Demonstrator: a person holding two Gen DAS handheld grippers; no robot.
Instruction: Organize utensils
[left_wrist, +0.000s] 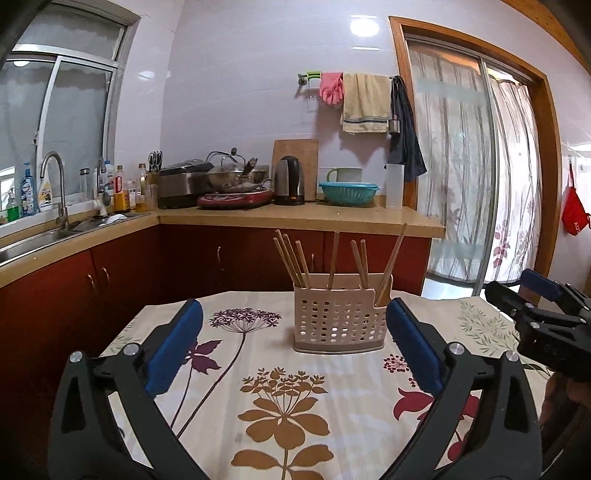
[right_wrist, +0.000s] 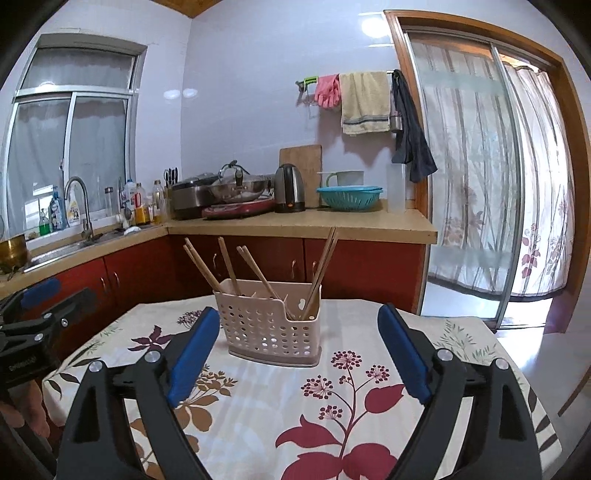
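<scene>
standing wooden chopsticks (left_wrist: 334, 258), perforated plastic caddy (left_wrist: 338, 321)

Very little writing can be read in either view. In the left wrist view, a red cloth bag (left_wrist: 573, 216) hanging on the wall at the far right carries white capital letters that begin "AU"; the rest is cut off by the edge of the picture. In the right wrist view, the black body of the left gripper (right_wrist: 37, 321), seen at the left edge, bears a short line of small pale print, too blurred to make out. The plastic bottles with printed labels (left_wrist: 46, 192) beside the sink tap show colourful labels, but no word on them is legible.
</scene>
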